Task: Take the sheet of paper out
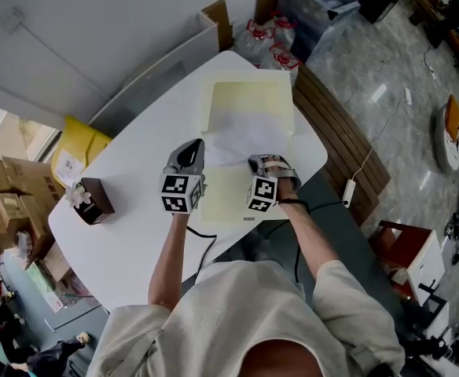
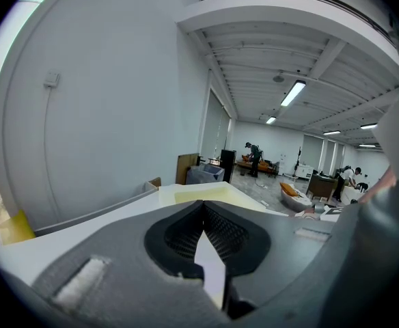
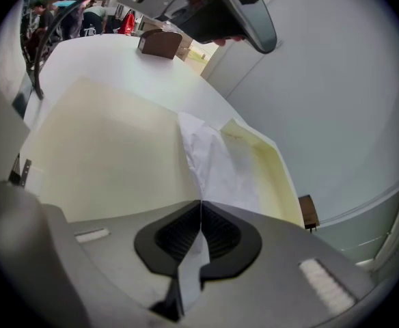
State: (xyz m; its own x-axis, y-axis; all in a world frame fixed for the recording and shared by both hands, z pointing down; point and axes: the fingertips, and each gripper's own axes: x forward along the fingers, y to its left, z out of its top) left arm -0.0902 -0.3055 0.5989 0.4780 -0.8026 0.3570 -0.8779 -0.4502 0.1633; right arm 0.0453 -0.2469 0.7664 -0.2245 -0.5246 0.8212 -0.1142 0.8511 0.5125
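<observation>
Left gripper and right gripper each pinch the paper above the open box. Lifting out seems in hand. Next, the paper likely needs carrying clear of the box.

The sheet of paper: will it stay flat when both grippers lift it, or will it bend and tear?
Probably floppy: the sheet of paper is creased and curves up toward the right gripper. It looks thin and light. As the left gripper also pinches it, pulling the two apart could tear it.

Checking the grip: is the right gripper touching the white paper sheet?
Touching: right gripper view shows the right gripper shut on the white paper sheet.
</observation>
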